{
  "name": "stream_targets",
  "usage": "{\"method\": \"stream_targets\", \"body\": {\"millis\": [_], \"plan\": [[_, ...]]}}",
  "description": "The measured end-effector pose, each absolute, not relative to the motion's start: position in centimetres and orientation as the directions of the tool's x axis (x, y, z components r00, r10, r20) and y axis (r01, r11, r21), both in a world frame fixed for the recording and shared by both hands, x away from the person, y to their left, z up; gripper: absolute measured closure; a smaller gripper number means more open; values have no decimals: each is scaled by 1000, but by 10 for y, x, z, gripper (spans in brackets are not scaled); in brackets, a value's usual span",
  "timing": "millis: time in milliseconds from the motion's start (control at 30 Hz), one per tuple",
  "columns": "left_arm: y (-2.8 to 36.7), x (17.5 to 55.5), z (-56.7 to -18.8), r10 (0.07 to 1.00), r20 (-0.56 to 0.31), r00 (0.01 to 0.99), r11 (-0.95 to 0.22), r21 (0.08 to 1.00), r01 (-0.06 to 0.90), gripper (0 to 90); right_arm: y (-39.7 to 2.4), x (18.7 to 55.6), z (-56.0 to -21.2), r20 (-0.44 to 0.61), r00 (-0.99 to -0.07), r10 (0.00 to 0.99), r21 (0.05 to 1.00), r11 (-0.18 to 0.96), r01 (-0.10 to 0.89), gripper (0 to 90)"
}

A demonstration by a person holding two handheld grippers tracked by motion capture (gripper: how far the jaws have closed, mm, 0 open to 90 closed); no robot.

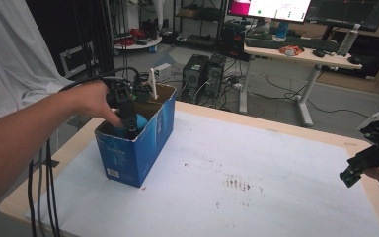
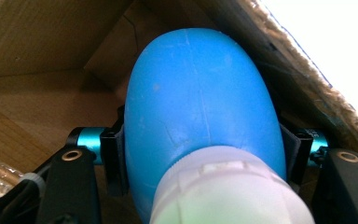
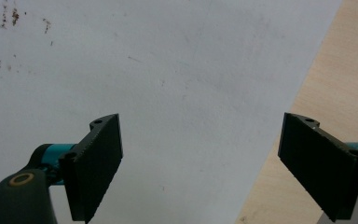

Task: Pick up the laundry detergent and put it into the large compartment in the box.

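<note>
Partly hidden blue bulb (image 2: pixel 200 93) inside box (image 1: pixel 143 148)

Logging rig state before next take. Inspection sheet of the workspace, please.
Surface: light wooden table under a white sheet with brown stains.
Job's things: round blue rubber bulb with white neck, inside an open blue cardboard box at the table's left.
Clutter: nothing seen.
Grippers: left gripper reaches into the box, pads pressed on the bulb; right gripper open, nothing between its pads, over the sheet's edge.
Cables: black cables hang off the left side.
Surroundings: desk with monitors, computer towers on the floor.
</note>
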State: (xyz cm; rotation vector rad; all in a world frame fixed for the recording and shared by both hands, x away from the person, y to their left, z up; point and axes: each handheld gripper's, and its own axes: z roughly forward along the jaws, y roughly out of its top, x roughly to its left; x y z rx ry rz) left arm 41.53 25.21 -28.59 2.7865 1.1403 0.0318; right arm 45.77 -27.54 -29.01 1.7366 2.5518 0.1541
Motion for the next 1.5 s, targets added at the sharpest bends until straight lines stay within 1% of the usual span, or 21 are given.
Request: {"method": "stream_targets", "body": {"millis": [133, 233, 367, 433, 500, 533, 667, 833, 1000, 1167, 1267, 1300, 1500], "plan": [[252, 415, -286, 699, -27, 714, -706, 128, 696, 358, -275, 458, -291, 12, -367, 930, 108, 363, 925, 129], [253, 415, -287, 698, -28, 715, -709, 113, 696, 308, -274, 458, -292, 16, -372, 928, 108, 369, 923, 129], [252, 415, -285, 700, -36, 713, -708, 94, 700, 307, -275, 458, -293, 16, -370, 929, 104, 366, 925, 129], [251, 415, -283, 700, -22, 714, -709, 93, 699, 278, -275, 458, -293, 21, -371, 929, 105, 367, 924, 129], [252, 414, -278, 702, -20, 712, -707, 106, 699, 273, -274, 458, -293, 21, -374, 927, 107, 370, 923, 129], [252, 414, -276, 703, -17, 711, -706, 106, 701, 243, -274, 458, -293, 23, -372, 928, 105, 368, 924, 129], [251, 412, -266, 700, -17, 714, -708, 116, 696, 226, -273, 459, -293, 21, -375, 927, 107, 371, 922, 129], [247, 410, -251, 691, 4, 723, -719, 103, 687, 225, -271, 459, -293, 23, -380, 925, 104, 376, 921, 129], [241, 407, -222, 687, 32, 726, -724, 121, 679, 225, -272, 459, -292, 22, -377, 926, 109, 373, 921, 129], [229, 402, -194, 681, 72, 729, -731, 138, 669, 225, -272, 458, -291, 21, -377, 926, 109, 372, 922, 129], [221, 398, -185, 673, 68, 736, -737, 148, 660, 225, -271, 457, -291, 21, -379, 925, 113, 375, 920, 129], [211, 395, -177, 667, 84, 740, -743, 157, 651, 226, -270, 457, -291, 24, -382, 924, 116, 377, 919, 129], [181, 387, -165, 632, 91, 769, -771, 175, 613, 225, -267, 456, -288, 22, -381, 924, 115, 376, 919, 129]]}}
